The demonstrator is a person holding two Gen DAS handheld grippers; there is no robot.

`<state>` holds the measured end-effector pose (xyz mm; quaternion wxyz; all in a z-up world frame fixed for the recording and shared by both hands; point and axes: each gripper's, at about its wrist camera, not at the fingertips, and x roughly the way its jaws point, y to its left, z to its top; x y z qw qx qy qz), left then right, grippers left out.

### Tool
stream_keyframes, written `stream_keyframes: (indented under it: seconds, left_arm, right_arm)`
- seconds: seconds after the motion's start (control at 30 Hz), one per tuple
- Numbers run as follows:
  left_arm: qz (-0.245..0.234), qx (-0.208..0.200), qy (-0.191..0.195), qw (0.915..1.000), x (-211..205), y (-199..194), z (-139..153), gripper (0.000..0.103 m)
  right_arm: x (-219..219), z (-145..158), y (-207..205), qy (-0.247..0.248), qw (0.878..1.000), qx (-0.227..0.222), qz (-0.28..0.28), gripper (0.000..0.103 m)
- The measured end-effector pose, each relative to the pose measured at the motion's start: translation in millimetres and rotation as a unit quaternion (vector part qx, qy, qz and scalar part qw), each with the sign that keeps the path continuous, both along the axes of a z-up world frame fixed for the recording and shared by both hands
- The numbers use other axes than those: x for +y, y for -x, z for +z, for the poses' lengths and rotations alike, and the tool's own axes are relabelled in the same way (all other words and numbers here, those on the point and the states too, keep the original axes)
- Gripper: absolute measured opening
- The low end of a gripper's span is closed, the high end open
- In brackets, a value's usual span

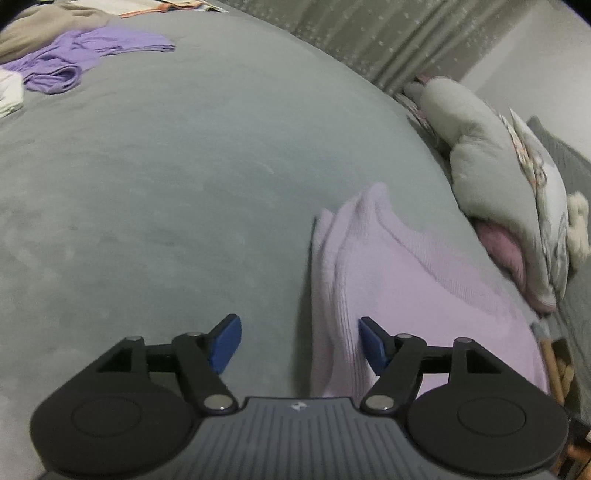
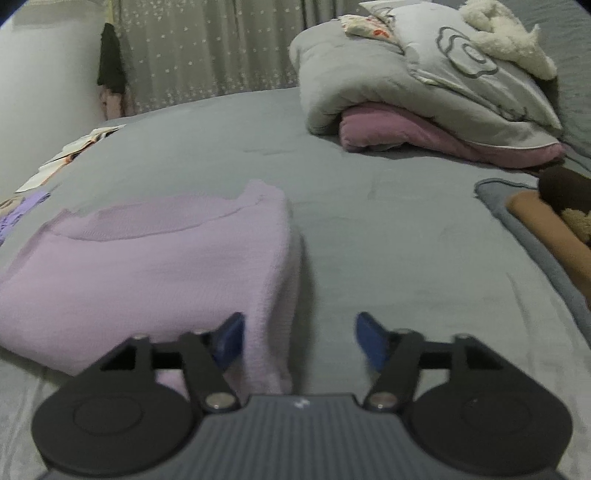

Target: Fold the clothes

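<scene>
A pale lilac knit sweater [image 1: 406, 280] lies folded on the grey bed cover [image 1: 166, 184]. In the left wrist view my left gripper [image 1: 299, 343] stands open at the sweater's left edge. That ribbed edge lies between the blue pads [image 1: 225, 343], close to the right one, and neither pad presses on it. In the right wrist view the same sweater [image 2: 147, 258] fills the left half. My right gripper [image 2: 300, 339] is open at its right edge. The cloth hangs beside the left pad [image 2: 231, 339] with the right pad clear of it.
A crumpled purple garment [image 1: 74, 55], a beige one [image 1: 44, 26] and a white cloth [image 1: 9, 92] lie at the far left. A folded grey and pink duvet [image 2: 406, 92] with a plush toy [image 2: 506, 37] sits far right. Papers [image 2: 74, 147] and a curtain [image 2: 207, 48] lie behind.
</scene>
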<state>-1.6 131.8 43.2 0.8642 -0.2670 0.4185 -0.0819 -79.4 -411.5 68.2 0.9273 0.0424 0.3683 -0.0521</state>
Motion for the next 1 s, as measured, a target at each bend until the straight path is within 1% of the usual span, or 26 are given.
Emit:
stream_keyframes:
  seconds: [0.07,0.17,0.2,0.27,0.3,0.33,0.43,0.53,0.6,0.63,0.7,0.8,0.83,0.87,0.9,0.93,0.97,1.0]
  left_arm:
    - [0.014,-0.003,0.001,0.9999,4.8,3.6,2.5,0.070]
    - [0.029,-0.009,-0.009,0.9995,4.7,12.2,6.9,0.071]
    - [0.032,-0.011,-0.016,0.9993,1.5,16.6,8.0,0.072]
    - [0.036,-0.014,-0.033,0.9987,-8.2,26.5,10.0,0.073]
    - [0.038,-0.015,-0.042,0.9983,-14.0,31.5,11.1,0.073]
    - [0.037,-0.024,-0.054,0.9976,-21.2,36.6,13.3,0.073]
    - [0.029,-0.069,-0.101,0.9921,-43.0,49.6,25.8,0.073]
    - [0.018,-0.096,-0.115,0.9886,-59.5,57.7,33.1,0.073]
    - [0.007,-0.105,-0.110,0.9884,-68.4,63.4,35.6,0.073]
    - [0.004,-0.104,-0.110,0.9885,-71.4,66.9,34.4,0.073]
    - [0.000,-0.098,-0.114,0.9886,-76.4,74.7,30.2,0.073]
    - [0.020,-0.083,-0.116,0.9896,-64.7,81.0,24.7,0.073]
    - [0.033,-0.072,-0.101,0.9918,-54.3,80.9,21.0,0.073]
    - [0.047,-0.058,-0.081,0.9939,-41.5,80.2,16.3,0.073]
    - [0.055,-0.050,-0.069,0.9949,-34.1,79.8,13.4,0.073]
    - [0.063,-0.040,-0.059,0.9955,-27.1,78.4,10.2,0.073]
    - [0.073,-0.027,-0.036,0.9963,-18.8,77.4,4.9,0.073]
    - [0.077,-0.020,-0.018,0.9967,-13.6,79.1,1.0,0.073]
  right_arm:
    - [-2.5,0.6,1.6,0.001,1.000,-0.002,-0.006,0.079]
    - [-7.9,3.7,3.4,-0.006,1.000,-0.006,-0.014,0.081]
    - [-10.0,5.0,3.8,-0.010,1.000,-0.007,-0.017,0.082]
    - [-13.6,6.6,4.3,-0.018,1.000,-0.009,-0.025,0.087]
    - [-15.9,7.3,5.0,-0.022,0.999,-0.010,-0.029,0.088]
    - [-17.0,7.8,5.5,-0.024,0.999,-0.011,-0.031,0.089]
    - [-17.0,11.7,7.7,-0.032,0.999,-0.021,-0.034,0.091]
    - [-14.2,16.6,12.4,-0.056,0.997,-0.039,-0.026,0.097]
    - [-11.4,16.8,13.7,-0.081,0.996,-0.040,-0.010,0.098]
    - [-9.9,15.6,13.4,-0.090,0.995,-0.034,-0.003,0.099]
    - [-5.3,10.9,12.4,-0.083,0.996,-0.011,0.013,0.099]
    - [-5.3,2.5,12.5,-0.069,0.997,0.024,0.026,0.101]
    - [-9.5,0.4,13.7,-0.083,0.996,0.031,0.022,0.101]
    - [-15.9,-1.4,15.3,-0.110,0.993,0.035,0.017,0.102]
    - [-23.1,-3.6,16.9,-0.144,0.989,0.038,0.010,0.102]
    - [-32.5,-7.8,18.9,-0.199,0.979,0.039,0.002,0.103]
    - [-42.4,-13.7,20.7,-0.262,0.964,0.041,-0.010,0.103]
    - [-52.0,-25.0,22.0,-0.339,0.939,0.046,-0.028,0.103]
